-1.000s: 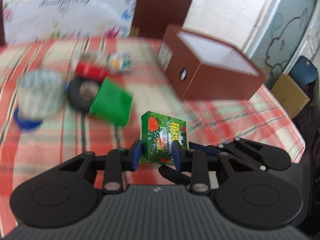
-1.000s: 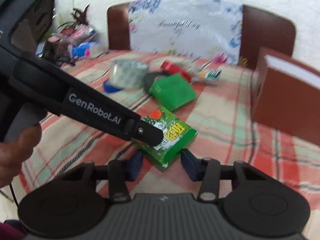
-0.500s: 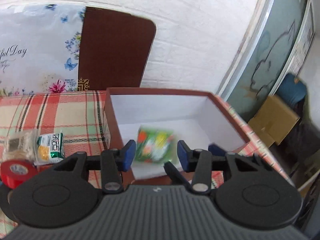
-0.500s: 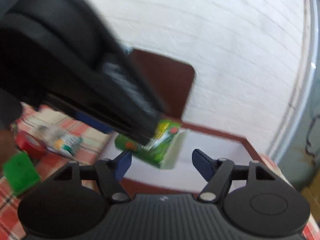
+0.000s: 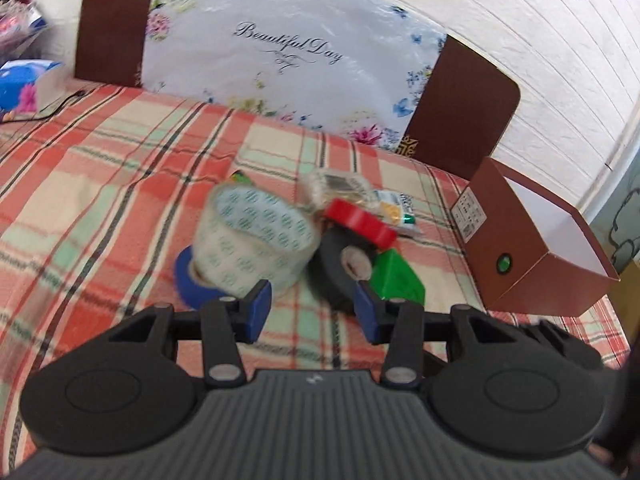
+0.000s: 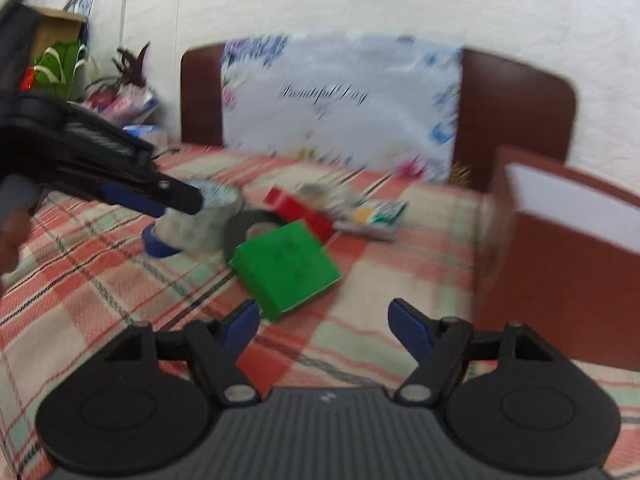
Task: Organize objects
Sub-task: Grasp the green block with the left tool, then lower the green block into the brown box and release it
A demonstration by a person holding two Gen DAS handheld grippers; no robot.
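Hovering low over the plaid-covered surface (image 5: 100,184), the left gripper (image 5: 312,312) has its fingers spread with nothing between them, aimed at the heap of loose things still to be sorted. Directly ahead of it the patterned tape roll (image 5: 256,240) leans on a blue tape roll (image 5: 188,280); just to the right lie a black tape roll (image 5: 336,268), a red tape roll (image 5: 360,222) propped on it, and a green box (image 5: 396,280) touching the black roll. Behind them sit some clear-wrapped packets (image 5: 340,188), too blurred to identify with confidence.

The right gripper (image 6: 324,324) is likewise spread and carries nothing, its view centred on the green box (image 6: 284,268), which lies flat and apart from both fingers. The left gripper (image 6: 176,200) shows in that view, reaching in above the patterned roll.

At the right edge of the surface stands the open brown box (image 5: 536,264), its white interior facing up, well apart from the heap; it is probably the collecting bin, so each piece would be carried across to it. Judging by aim, the left gripper would suit the patterned roll and the right the green box, whose flat faces offer an easy pinch.
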